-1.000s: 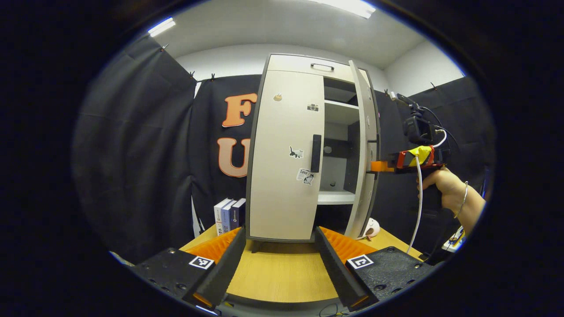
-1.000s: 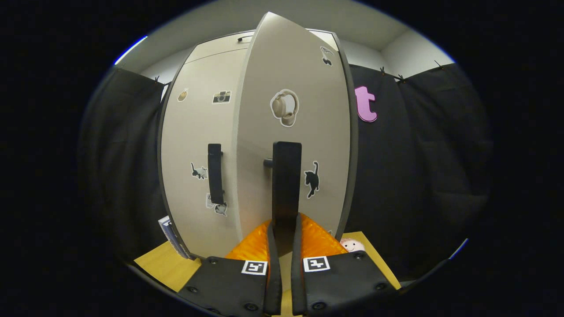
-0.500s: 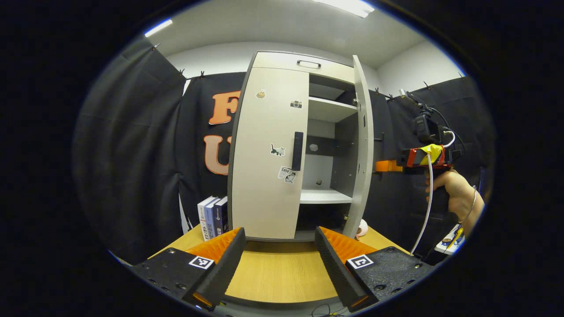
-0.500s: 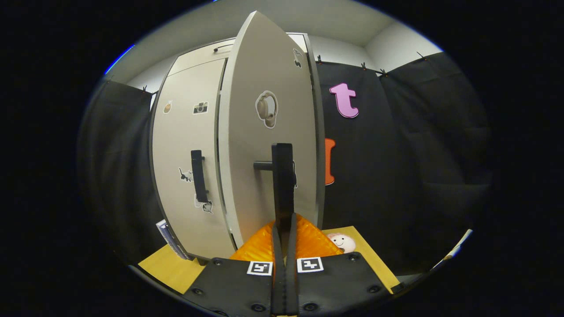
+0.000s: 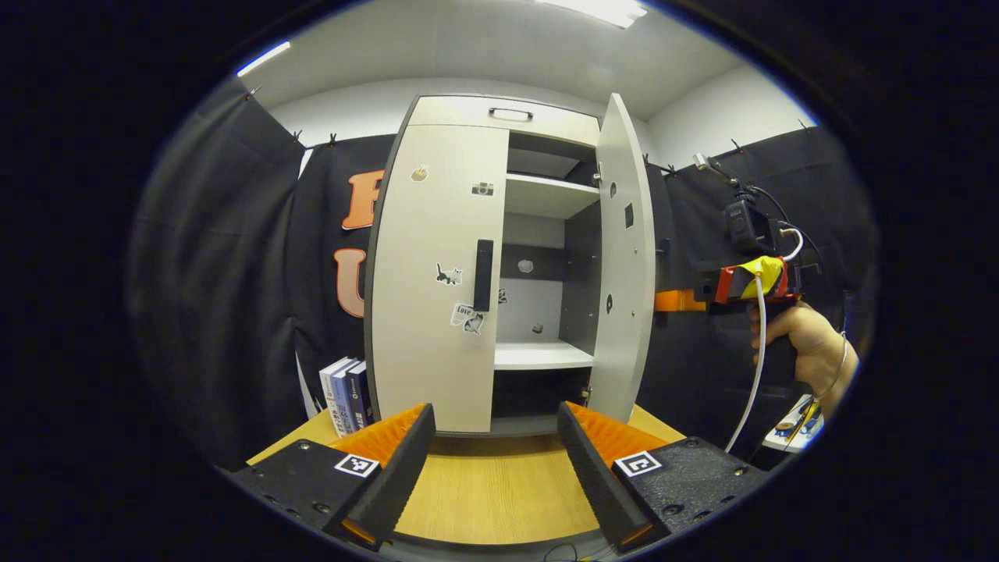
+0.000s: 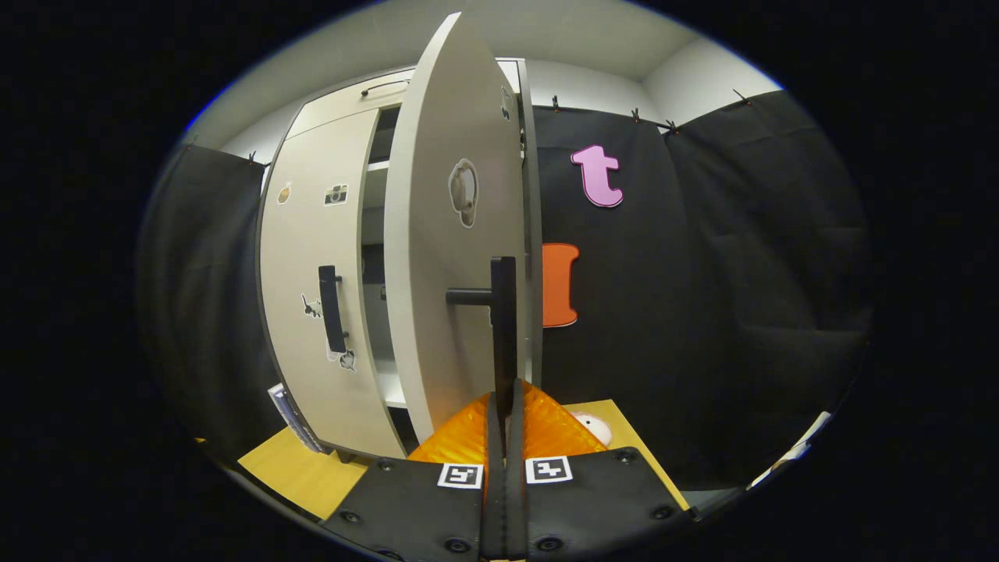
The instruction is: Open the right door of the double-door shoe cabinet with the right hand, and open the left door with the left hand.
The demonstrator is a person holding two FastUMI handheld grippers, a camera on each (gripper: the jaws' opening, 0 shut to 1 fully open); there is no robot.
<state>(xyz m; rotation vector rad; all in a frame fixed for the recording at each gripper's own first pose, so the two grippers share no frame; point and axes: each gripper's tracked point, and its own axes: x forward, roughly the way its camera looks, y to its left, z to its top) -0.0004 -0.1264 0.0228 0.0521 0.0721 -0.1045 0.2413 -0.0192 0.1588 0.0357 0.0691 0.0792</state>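
**Right door swung wide, left door waiting**

A wooden table [image 5: 499,492] sits in a booth with black cloth walls, and the shoe cabinet [image 5: 499,125] stands on it. Some books [image 5: 343,382] lean next to the cabinet.

The right door [image 5: 624,257] is swung far out, so the shelves inside show. The right gripper [image 6: 503,406] has its two fingers squeezed tight on the right door handle [image 6: 503,312]. A hand [image 5: 804,351] holds that gripper out by the door.

The left door [image 5: 433,273] is shut flat. Its left door handle [image 5: 483,275] is a dark bar near the middle edge. The left gripper [image 5: 495,437] is spread wide and holds nothing. It hangs low over the table, well apart from that handle.

I think the right door is about done. To do this well, pull along a round path, the way the door swings, and do not yank. Then let go softly. Next, lift the left gripper up to its bar, put one finger on each side, and squeeze before pulling.
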